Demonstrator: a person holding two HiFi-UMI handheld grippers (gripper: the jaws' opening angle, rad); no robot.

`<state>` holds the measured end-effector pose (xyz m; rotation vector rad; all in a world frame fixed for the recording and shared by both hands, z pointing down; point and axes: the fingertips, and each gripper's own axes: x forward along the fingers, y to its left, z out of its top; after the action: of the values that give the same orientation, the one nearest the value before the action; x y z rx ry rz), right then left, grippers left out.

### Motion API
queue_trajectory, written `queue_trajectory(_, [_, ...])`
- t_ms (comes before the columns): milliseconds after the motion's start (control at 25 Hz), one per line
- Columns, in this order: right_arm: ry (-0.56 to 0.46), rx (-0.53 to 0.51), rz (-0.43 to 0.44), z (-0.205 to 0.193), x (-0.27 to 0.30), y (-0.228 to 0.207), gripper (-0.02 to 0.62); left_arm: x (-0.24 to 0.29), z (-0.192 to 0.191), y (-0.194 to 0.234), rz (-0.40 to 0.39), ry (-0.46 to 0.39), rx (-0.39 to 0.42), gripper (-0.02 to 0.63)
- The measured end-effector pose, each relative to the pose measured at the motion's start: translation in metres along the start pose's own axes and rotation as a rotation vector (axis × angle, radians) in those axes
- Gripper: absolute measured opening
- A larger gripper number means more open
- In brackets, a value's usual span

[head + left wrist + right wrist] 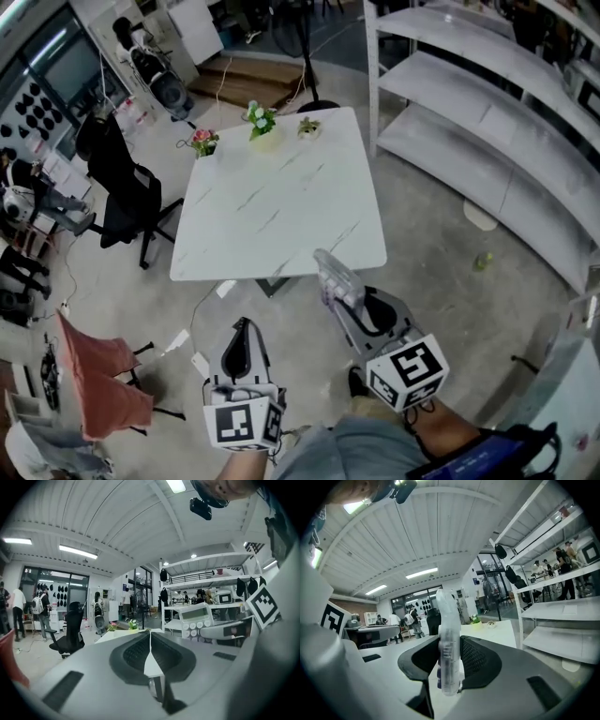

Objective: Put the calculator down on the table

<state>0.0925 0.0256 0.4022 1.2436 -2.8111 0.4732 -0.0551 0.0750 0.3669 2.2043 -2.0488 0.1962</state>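
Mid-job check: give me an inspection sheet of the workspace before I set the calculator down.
Surface: white marble-look table, mostly bare.
Job's things: calculator held edge-on in the air near the table's near edge, not yet down.
Clutter: three small plant pots along the far edge.
Grippers: right gripper shut on the calculator; left gripper shut, empty.
Cables: white cord on the floor by the near-left corner.
Surroundings: black office chair left, white shelving right.
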Motion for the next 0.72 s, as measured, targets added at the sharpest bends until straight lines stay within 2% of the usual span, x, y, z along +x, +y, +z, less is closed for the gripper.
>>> queue_trajectory(80, [-0.011, 0.004, 0.01, 0.009, 0.013, -0.005, 0.141, 0.009, 0.007, 0.003, 0.014, 0.017, 0.002, 0.012])
queue_trajectory(320, [-0.025, -0.014, 0.048, 0.027, 0.049, -0.004, 0.141, 0.028, 0.027, 0.03, 0.054, -0.057, 0.013, 0.012])
queue_trajectory(560, [-0.005, -0.038, 0.069, 0.026, 0.096, 0.001, 0.141, 0.056, 0.017, 0.069, 0.078, -0.06, -0.013, 0.012])
queue_trajectory(720, [0.01, -0.047, 0.049, 0.024, 0.144, 0.002, 0.141, 0.092, 0.016, 0.103, 0.058, -0.073, -0.029, 0.012])
